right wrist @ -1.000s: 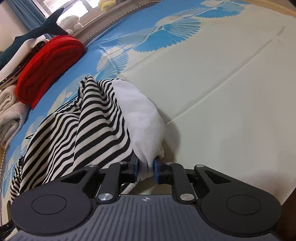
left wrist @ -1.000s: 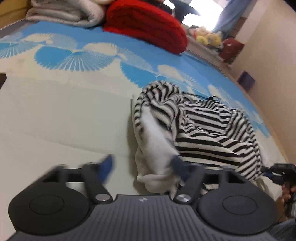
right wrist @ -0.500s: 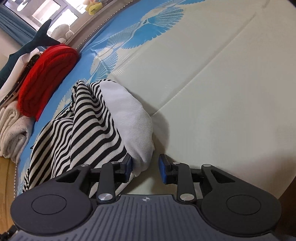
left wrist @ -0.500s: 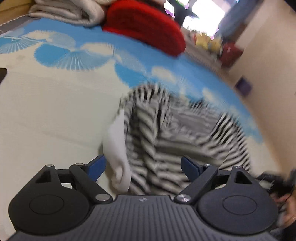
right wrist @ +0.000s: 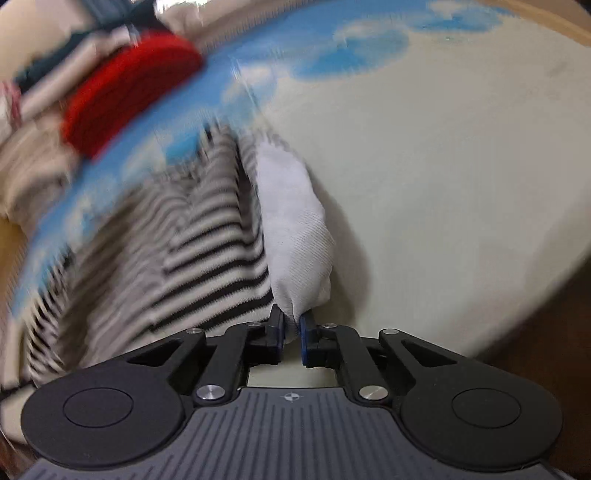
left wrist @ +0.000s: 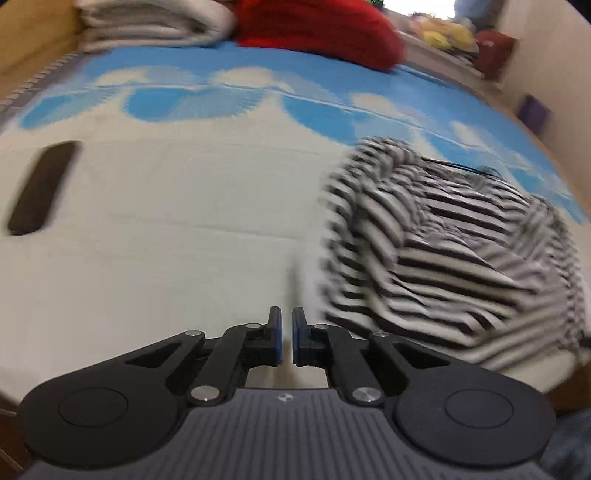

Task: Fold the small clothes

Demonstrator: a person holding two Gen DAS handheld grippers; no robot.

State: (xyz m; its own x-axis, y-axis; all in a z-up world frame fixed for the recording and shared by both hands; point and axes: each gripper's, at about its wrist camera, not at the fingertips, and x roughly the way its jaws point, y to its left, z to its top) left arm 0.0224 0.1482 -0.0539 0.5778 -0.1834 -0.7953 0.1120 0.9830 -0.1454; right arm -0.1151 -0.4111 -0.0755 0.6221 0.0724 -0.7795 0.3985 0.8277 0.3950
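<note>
A black-and-white striped garment (left wrist: 450,251) lies crumpled on the bed, to the right in the left wrist view. It also shows in the right wrist view (right wrist: 192,243), with a plain white part (right wrist: 295,229) along its right side. My left gripper (left wrist: 287,334) is shut and empty, just left of the garment's near edge. My right gripper (right wrist: 291,328) is shut on the lower end of the white part. Both views are motion-blurred.
The bed has a cream and blue patterned cover (left wrist: 184,206). A red folded item (left wrist: 321,29) and pale folded blankets (left wrist: 147,22) lie at the far end. A dark flat object (left wrist: 40,188) lies at the left. A wall (left wrist: 546,44) runs along the right.
My left gripper was open at the garment; it has shut empty and swung left of it. My right gripper opened briefly, then shut again on the white part.
</note>
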